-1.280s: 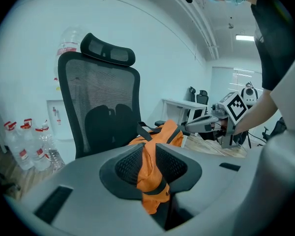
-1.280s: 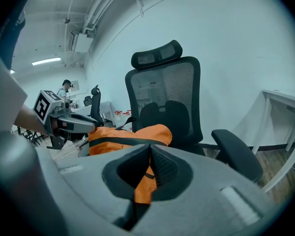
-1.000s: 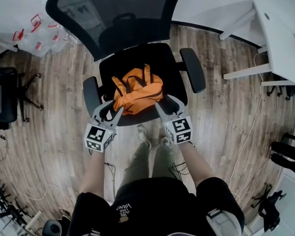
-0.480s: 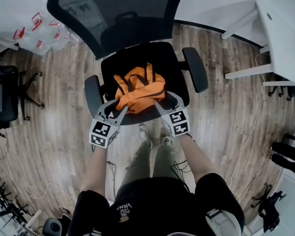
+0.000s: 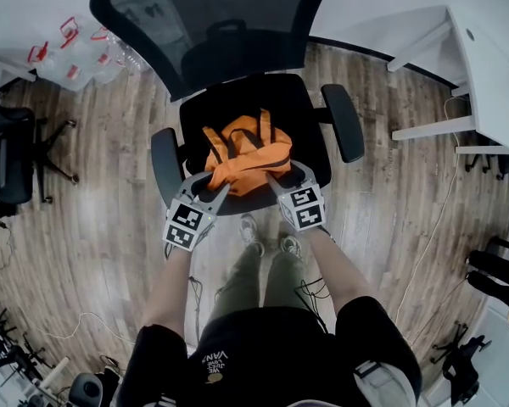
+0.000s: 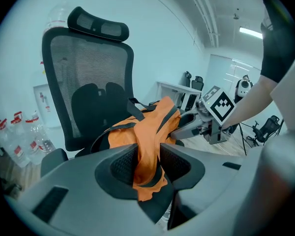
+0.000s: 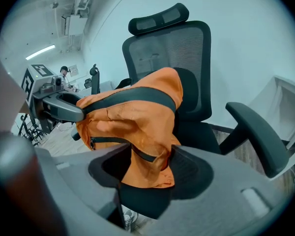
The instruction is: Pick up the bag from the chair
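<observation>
Head view: the orange bag [image 5: 248, 155] sits on the seat of the chair [image 5: 276, 100]. Its long axis runs across the seat from armrest to armrest, and its straps point toward the backrest. The left tool [image 5: 210, 183] meets its left end and the right tool [image 5: 287, 175] its right end.

Left gripper view: the jaws are drawn in on a hanging fold of fabric, which touches both pads.

Right gripper view: the jaws have just been opening and stand wide. A corner of the bag hangs between them with a gap at one pad, so there is no grip yet.

The bag looks soft, light and limp. It should slump and sag in the middle when lifted, and the thin fabric may slip. The 2 ends suit a level lift — or the straps, which look stronger.
</observation>
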A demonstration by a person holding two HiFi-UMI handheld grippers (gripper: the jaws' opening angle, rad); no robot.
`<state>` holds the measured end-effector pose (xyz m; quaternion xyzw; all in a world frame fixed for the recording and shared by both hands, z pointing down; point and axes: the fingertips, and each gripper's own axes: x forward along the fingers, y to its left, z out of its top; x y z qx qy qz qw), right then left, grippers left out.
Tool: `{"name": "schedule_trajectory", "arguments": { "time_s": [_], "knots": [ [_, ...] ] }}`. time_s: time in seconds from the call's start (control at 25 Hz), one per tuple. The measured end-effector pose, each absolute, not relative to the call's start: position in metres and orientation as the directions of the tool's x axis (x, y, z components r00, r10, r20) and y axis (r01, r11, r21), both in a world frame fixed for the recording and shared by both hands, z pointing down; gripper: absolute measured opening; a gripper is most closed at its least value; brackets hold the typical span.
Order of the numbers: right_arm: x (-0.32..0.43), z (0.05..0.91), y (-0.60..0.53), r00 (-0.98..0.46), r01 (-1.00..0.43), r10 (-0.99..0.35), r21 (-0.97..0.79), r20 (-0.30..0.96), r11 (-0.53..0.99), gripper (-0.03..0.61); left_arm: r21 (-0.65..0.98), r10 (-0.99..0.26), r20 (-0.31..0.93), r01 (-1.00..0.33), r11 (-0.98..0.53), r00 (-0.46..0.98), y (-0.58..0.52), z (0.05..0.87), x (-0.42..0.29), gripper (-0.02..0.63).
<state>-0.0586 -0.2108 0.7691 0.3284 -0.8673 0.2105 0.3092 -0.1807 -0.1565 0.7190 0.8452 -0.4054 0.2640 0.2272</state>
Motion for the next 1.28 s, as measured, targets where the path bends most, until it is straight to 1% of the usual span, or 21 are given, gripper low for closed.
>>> {"name": "schedule_trajectory", "arguments": {
  "time_s": [0.16, 0.2, 0.36, 0.48, 0.56, 0.76, 1.28],
  "knots": [
    [-0.061, 0.769, -0.208, -0.601, -0.695, -0.434, -0.169, 0.671, 0.699, 0.227, 0.185, -0.563, 0.633, -0.810, -0.556, 0.531, -0.154, 0.720, -0.180, 0.138],
    [-0.061, 0.768, -0.208, -0.603, -0.692, -0.433, -0.170, 0.670, 0.701, 0.198, 0.193, -0.563, 0.632, -0.811, -0.552, 0.533, -0.154, 0.720, -0.180, 0.133],
    [-0.065, 0.765, -0.206, -0.622, -0.676, -0.418, -0.183, 0.662, 0.714, 0.147, 0.207, -0.570, 0.623, -0.815, -0.541, 0.536, -0.154, 0.717, -0.181, 0.099],
    [-0.067, 0.763, -0.204, -0.636, -0.668, -0.412, -0.198, 0.652, 0.718, 0.096, 0.214, -0.584, 0.606, -0.818, -0.534, 0.540, -0.157, 0.713, -0.182, 0.072],
    [-0.068, 0.760, -0.203, -0.642, -0.668, -0.412, -0.208, 0.647, 0.714, 0.080, 0.216, -0.600, 0.590, -0.822, -0.527, 0.540, -0.159, 0.708, -0.183, 0.055],
    [-0.069, 0.746, -0.203, -0.660, -0.664, -0.419, -0.224, 0.623, 0.713, 0.067, 0.207, -0.631, 0.562, -0.830, -0.518, 0.534, -0.162, 0.690, -0.185, 0.040],
    [-0.075, 0.715, -0.207, -0.687, -0.652, -0.436, -0.228, 0.582, 0.723, 0.054, 0.178, -0.673, 0.538, -0.849, -0.498, 0.508, -0.169, 0.659, -0.191, 0.037]
  ]
}}
